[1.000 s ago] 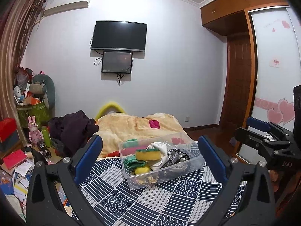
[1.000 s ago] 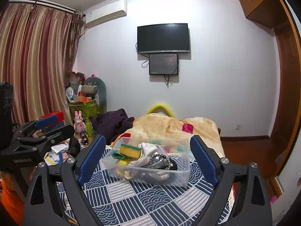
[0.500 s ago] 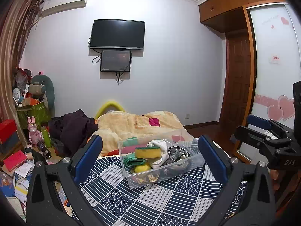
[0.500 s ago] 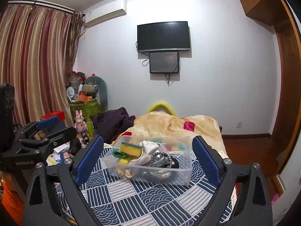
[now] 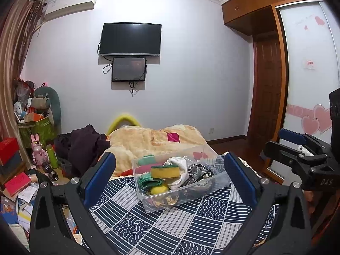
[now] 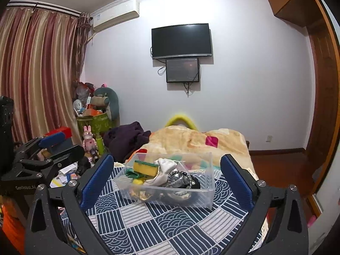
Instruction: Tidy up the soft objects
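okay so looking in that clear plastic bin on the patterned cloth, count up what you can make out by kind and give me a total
Clear plastic bin, visible contents only; the lower layer is too jumbled to count.
Yellow sponge with green scrub side: 1
White cloth pouch: 1
Dark beaded bracelets: 1 cluster
Green fabric strap: 1
Small yellow soft object: 1
Total: 5

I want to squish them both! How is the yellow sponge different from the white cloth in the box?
The yellow sponge is a flat block with straight edges and a green top layer; the white cloth is crumpled with no fixed shape. The sponge is bright yellow, the cloth plain white. The sponge sits nearer the bin's left side, the cloth beside it toward the middle. Both lie on top of the pile in the clear plastic bin.
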